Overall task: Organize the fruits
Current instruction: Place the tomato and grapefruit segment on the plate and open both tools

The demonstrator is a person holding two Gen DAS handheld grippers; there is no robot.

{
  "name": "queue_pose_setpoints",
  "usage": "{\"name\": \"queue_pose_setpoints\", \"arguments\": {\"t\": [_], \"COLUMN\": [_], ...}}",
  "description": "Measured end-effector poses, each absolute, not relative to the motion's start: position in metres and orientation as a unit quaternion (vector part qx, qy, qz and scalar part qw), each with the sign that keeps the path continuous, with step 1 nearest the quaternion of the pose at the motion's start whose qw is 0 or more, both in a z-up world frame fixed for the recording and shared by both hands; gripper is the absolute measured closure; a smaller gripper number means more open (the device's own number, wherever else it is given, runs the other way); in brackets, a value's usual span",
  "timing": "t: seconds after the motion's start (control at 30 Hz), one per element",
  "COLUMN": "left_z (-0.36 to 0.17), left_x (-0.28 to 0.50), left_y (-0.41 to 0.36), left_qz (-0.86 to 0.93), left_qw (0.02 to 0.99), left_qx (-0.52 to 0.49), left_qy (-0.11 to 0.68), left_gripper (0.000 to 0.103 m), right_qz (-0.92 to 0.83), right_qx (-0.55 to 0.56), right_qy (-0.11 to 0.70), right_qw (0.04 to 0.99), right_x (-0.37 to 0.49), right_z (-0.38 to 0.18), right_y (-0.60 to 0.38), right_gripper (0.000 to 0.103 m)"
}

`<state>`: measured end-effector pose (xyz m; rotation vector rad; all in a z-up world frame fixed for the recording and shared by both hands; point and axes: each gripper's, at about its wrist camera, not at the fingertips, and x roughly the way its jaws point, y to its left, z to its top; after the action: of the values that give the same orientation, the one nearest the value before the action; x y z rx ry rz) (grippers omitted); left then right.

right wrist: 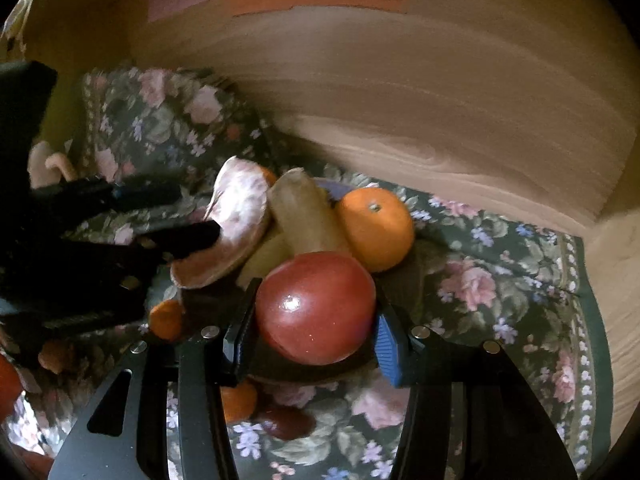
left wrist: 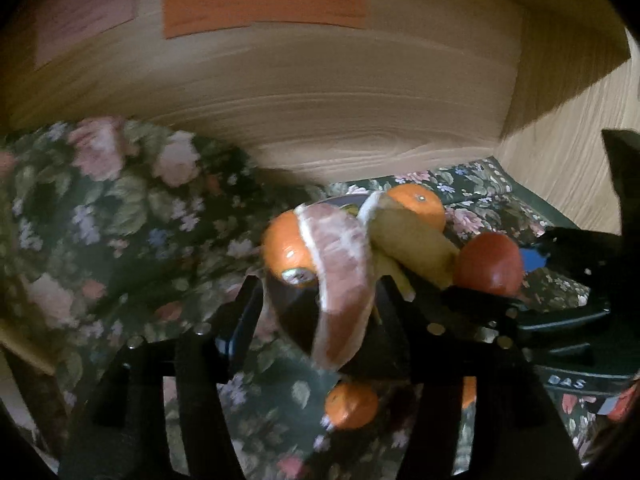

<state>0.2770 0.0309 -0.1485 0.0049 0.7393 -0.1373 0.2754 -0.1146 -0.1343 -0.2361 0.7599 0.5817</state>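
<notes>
A dark plate (right wrist: 320, 374) holds an orange (right wrist: 376, 230), a yellowish banana (right wrist: 308, 216), a pinkish peeled citrus wedge (right wrist: 236, 224) and a red apple (right wrist: 316, 308). My right gripper (right wrist: 316, 336) is shut on the red apple at the plate's near side; it also shows in the left wrist view (left wrist: 532, 264). My left gripper (left wrist: 320, 312) straddles the citrus wedge (left wrist: 344, 276), jaws a little apart from it, beside a second orange (left wrist: 286, 248). The red apple (left wrist: 490, 264) and the banana (left wrist: 416, 244) show there too.
A dark floral cloth (right wrist: 500, 280) covers the surface. A small orange (left wrist: 352, 404) and another small orange (right wrist: 238, 400) lie on the cloth below the plate, with a dark fruit (right wrist: 286, 422). A wooden wall (right wrist: 440, 100) with coloured paper patches stands close behind.
</notes>
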Motion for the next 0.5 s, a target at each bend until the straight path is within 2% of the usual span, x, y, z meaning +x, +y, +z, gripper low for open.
{"name": "queue_pose_setpoints", "arguments": {"t": [0.5], "left_z": [-0.169], "left_x": [0.234], "left_y": [0.055], "left_qz": [-0.067], "left_qw": [0.916], "left_qx": [0.002], "left_qy": [0.395], "left_gripper": [0.042], "right_qz": [0.278], "right_qx": [-0.133], "right_qy": [0.425], "right_qw": [0.851], "right_x": [0.282], "right_z": [-0.168], "right_y": [-0.082], "right_gripper": [0.056]}}
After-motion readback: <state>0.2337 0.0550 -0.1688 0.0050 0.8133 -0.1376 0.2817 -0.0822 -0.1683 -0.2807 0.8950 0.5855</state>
